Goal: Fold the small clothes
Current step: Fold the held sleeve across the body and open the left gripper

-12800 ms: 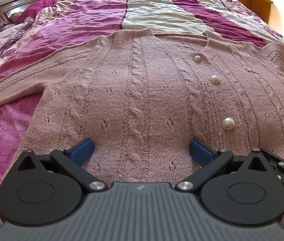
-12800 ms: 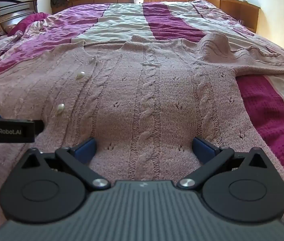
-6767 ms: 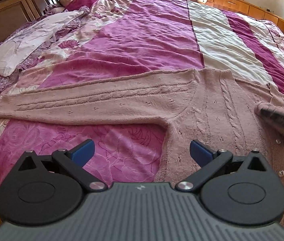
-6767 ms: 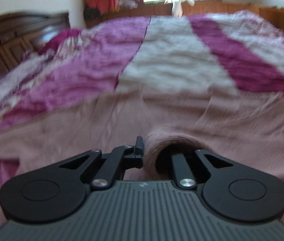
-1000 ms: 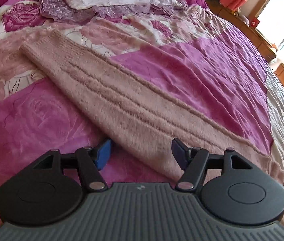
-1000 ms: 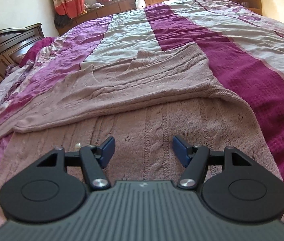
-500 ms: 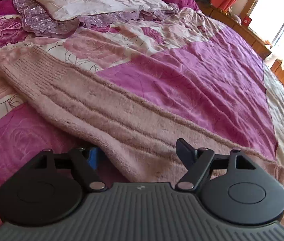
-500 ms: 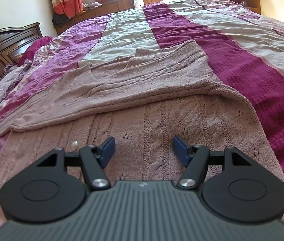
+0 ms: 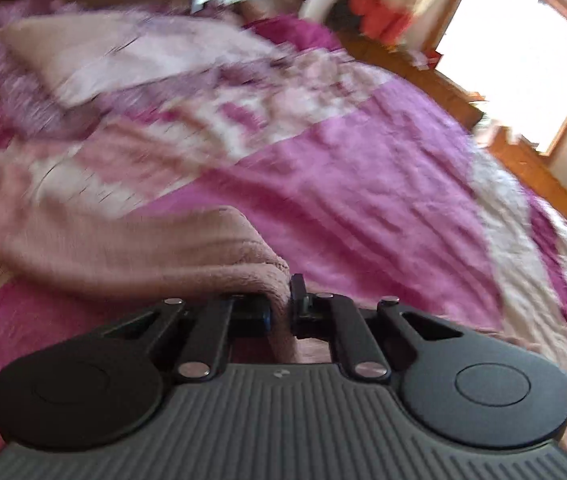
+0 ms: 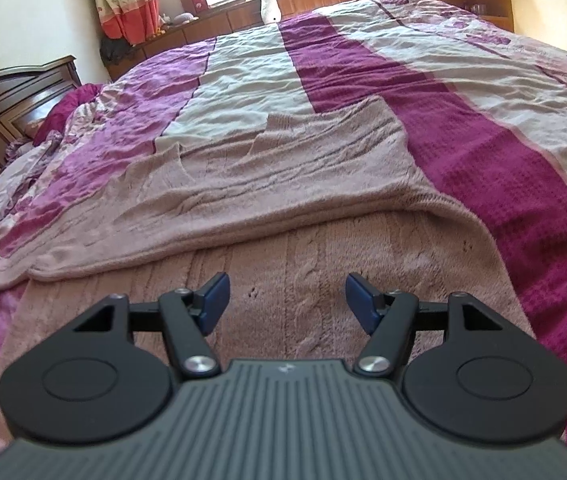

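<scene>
Left gripper (image 9: 281, 312) pinches the sweater's left sleeve (image 9: 143, 256), jaws pressed on a bunch of knit; view blurred. Right gripper (image 10: 286, 298) hangs spread over the sweater (image 10: 303, 280) body, gripping nothing. Beyond it, right sleeve (image 10: 243, 184) lies folded across, all flat on the bedspread (image 10: 463, 92). We judge: second sleeve fold underway; next, carry it across the body and release.

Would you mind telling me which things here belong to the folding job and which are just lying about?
Part of the job:
- pink knitted cardigan
- its sleeve, pinched by the left hand-held gripper
- right hand-held gripper, open above the cardigan

Just lying about:
- striped bedspread
- pillow
- curtain
- headboard
</scene>
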`<state>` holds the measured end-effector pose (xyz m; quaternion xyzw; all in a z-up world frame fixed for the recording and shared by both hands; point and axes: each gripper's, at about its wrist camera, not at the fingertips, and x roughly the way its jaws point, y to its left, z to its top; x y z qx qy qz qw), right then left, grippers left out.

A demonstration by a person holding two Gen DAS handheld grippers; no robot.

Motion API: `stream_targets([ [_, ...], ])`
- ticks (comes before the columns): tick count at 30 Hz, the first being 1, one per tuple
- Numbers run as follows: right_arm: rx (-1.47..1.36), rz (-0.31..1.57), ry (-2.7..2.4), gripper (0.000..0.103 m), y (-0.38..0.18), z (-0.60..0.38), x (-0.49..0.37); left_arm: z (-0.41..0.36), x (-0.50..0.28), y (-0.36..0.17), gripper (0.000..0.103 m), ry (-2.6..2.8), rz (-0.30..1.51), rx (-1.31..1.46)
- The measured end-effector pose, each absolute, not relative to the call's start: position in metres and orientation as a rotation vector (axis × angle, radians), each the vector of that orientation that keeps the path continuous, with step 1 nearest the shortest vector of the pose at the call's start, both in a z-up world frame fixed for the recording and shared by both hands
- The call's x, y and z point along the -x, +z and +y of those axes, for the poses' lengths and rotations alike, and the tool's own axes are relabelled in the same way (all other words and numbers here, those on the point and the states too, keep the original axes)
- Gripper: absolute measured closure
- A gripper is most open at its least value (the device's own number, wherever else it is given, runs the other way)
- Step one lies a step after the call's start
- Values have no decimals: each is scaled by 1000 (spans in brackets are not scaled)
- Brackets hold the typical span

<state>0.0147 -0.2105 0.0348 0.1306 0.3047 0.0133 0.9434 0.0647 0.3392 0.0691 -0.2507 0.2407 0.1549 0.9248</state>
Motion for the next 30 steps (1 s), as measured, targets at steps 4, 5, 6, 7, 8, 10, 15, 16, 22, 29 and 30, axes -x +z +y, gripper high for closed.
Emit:
stream_targets([
  [4, -279, 613, 15, 37, 37, -215, -15, 316, -64, 98, 95, 222, 435, 486],
  [5, -283, 612, 12, 37, 38, -216, -15, 309, -64, 105, 95, 202, 424, 487],
  [6, -285, 611, 11, 37, 38, -217, -14, 301, -65, 112, 95, 180, 413, 486],
  [7, -286, 609, 11, 37, 39, -218, -14, 294, -65, 119, 95, 158, 402, 483],
  [8, -285, 607, 10, 37, 39, -218, -13, 285, -66, 127, 95, 136, 392, 479],
  [10, -284, 602, 7, 37, 40, -220, -12, 267, -68, 141, 95, 92, 378, 469],
  [15, -300, 591, 0, 37, 40, -226, -9, 215, -71, 168, 95, -8, 355, 440],
  [16, -306, 589, -1, 37, 40, -228, -8, 205, -73, 172, 95, -25, 356, 438],
  [22, -318, 568, -5, 37, 42, -234, -5, 130, -82, 186, 95, -122, 365, 358],
  [29, -346, 553, -23, 37, 42, -245, -3, 53, -88, 163, 95, -248, 447, 305],
  [30, -351, 553, -25, 37, 41, -246, -3, 42, -88, 157, 95, -260, 464, 292],
])
